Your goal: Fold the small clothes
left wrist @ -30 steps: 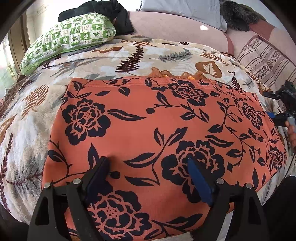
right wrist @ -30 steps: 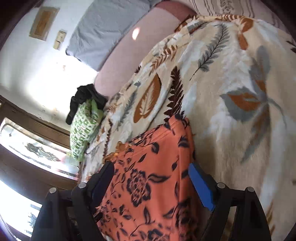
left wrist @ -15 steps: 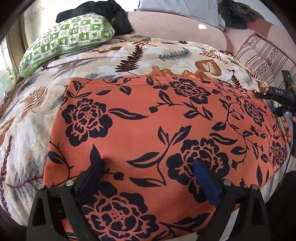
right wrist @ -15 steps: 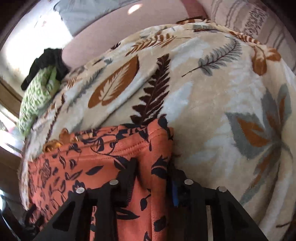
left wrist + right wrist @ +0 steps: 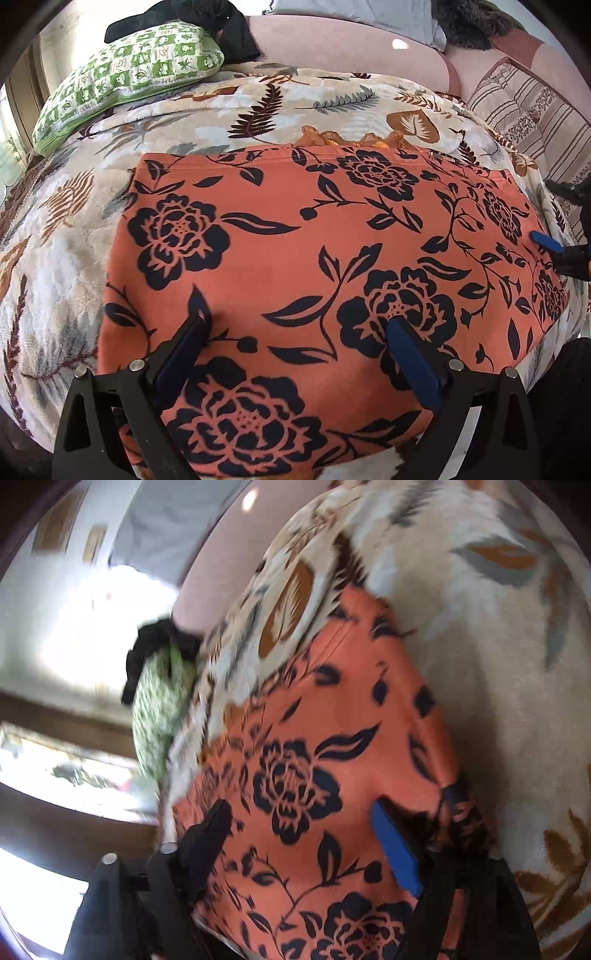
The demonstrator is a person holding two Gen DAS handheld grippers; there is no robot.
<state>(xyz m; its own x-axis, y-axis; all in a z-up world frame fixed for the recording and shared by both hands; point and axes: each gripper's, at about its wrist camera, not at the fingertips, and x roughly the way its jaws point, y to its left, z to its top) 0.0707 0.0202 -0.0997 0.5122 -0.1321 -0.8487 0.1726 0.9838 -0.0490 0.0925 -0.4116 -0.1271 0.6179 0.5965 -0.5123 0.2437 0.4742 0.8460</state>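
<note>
An orange garment with black flowers (image 5: pixel 314 240) lies spread flat on the leaf-print blanket (image 5: pixel 74 258). My left gripper (image 5: pixel 295 321) hovers over its near edge. The jaws are wide apart, the cloth lies under them and nothing is pinched. My right gripper (image 5: pixel 557 218) is at the garment's right edge. In the blurred right wrist view the right gripper (image 5: pixel 301 808) stands open over the garment (image 5: pixel 332 738), black finger on the left and blue pad (image 5: pixel 395 849) on the right. Cloth lies beneath them, and no fold is caught between the jaws.
An orange frilly piece (image 5: pixel 332 138) peeks out behind the garment's far edge. A green checked pillow (image 5: pixel 129 74) with a black cloth (image 5: pixel 221 22) on it lies at the back left. A striped cushion (image 5: pixel 535 110) is at the back right, before a pink headboard (image 5: pixel 351 48).
The left jaws have spread a little wider while the hand stayed in place. The right gripper has rolled and slid further over the garment's right side.
</note>
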